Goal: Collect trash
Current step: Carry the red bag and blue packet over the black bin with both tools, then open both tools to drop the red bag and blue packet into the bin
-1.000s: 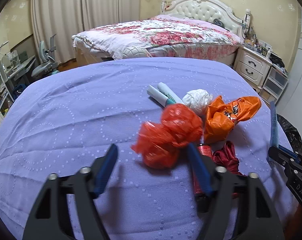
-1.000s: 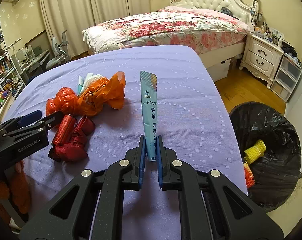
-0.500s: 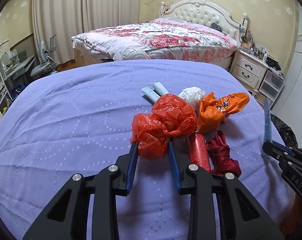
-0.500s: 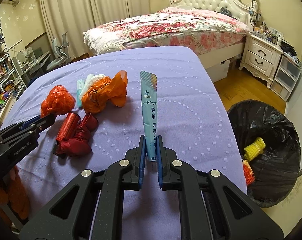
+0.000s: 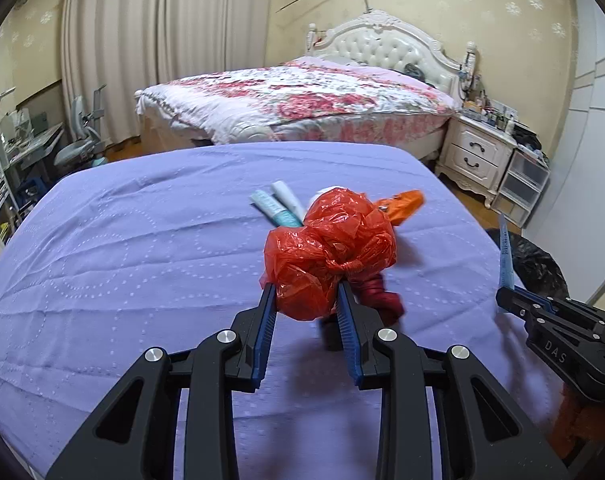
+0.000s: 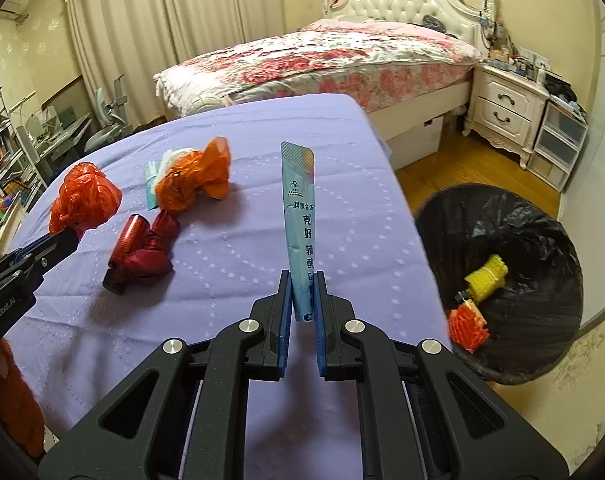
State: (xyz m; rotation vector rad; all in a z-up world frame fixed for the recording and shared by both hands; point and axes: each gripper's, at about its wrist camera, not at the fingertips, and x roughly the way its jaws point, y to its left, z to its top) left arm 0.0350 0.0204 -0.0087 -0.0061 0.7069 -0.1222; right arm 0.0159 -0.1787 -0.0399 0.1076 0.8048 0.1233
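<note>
both hands are loaded, so this looks like the carry-to-the-bin step. the left gripper [image 5: 305, 298] has its jaws pinching the red plastic bag [image 5: 329, 248], lifted a little above the purple-covered desk [image 5: 122, 248], and the right gripper [image 6: 303, 292] has its jaws pressed on the lower end of a blue sachet [image 6: 299, 216] that stands upright. next, i'd guess, each hand must swing right, past the desk edge, and let go over the black-lined trash bin [image 6: 542, 216] on the floor just beside it. the bin already holds a yellow wad [image 6: 486, 278] and something orange-red [image 6: 467, 326]. left on the desk: an orange bag [image 6: 194, 180], a dark red wrapper [image 6: 142, 250], pale tubes [image 5: 278, 204].
</note>
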